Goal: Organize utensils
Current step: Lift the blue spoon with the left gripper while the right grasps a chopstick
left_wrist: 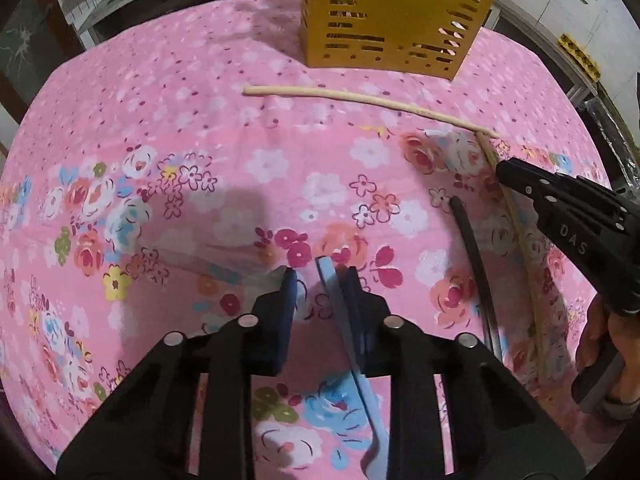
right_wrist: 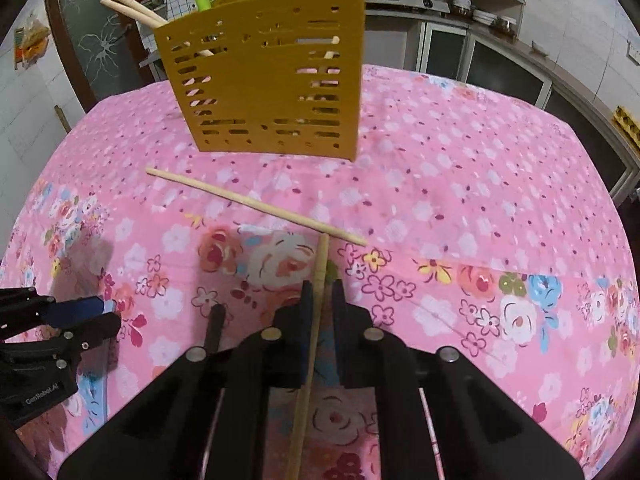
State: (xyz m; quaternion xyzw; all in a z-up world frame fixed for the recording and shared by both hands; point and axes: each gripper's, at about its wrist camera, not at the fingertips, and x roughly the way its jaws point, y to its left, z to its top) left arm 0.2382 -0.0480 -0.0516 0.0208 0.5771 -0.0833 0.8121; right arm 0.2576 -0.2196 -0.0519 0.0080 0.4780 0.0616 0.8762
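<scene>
A yellow slotted utensil holder (left_wrist: 394,20) (right_wrist: 268,76) stands at the far side of the table, with wooden chopsticks (right_wrist: 134,10) sticking out of it. One wooden chopstick (left_wrist: 360,100) (right_wrist: 256,204) lies flat in front of it. My right gripper (right_wrist: 322,292) (left_wrist: 508,172) has its jaws around a second wooden chopstick (right_wrist: 316,320) (left_wrist: 520,232) that lies on the cloth; a small gap shows on each side. A black chopstick (left_wrist: 476,256) (right_wrist: 216,328) lies beside it. My left gripper (left_wrist: 316,280) (right_wrist: 100,312) is open, with a blue utensil handle (left_wrist: 340,312) between its fingers, against the right one.
The table is covered by a pink floral cloth (left_wrist: 160,140) (right_wrist: 460,184). A kitchen counter with a stove and shelves (right_wrist: 420,0) stands behind the table. A person's hand (left_wrist: 604,344) holds the right gripper at the right edge.
</scene>
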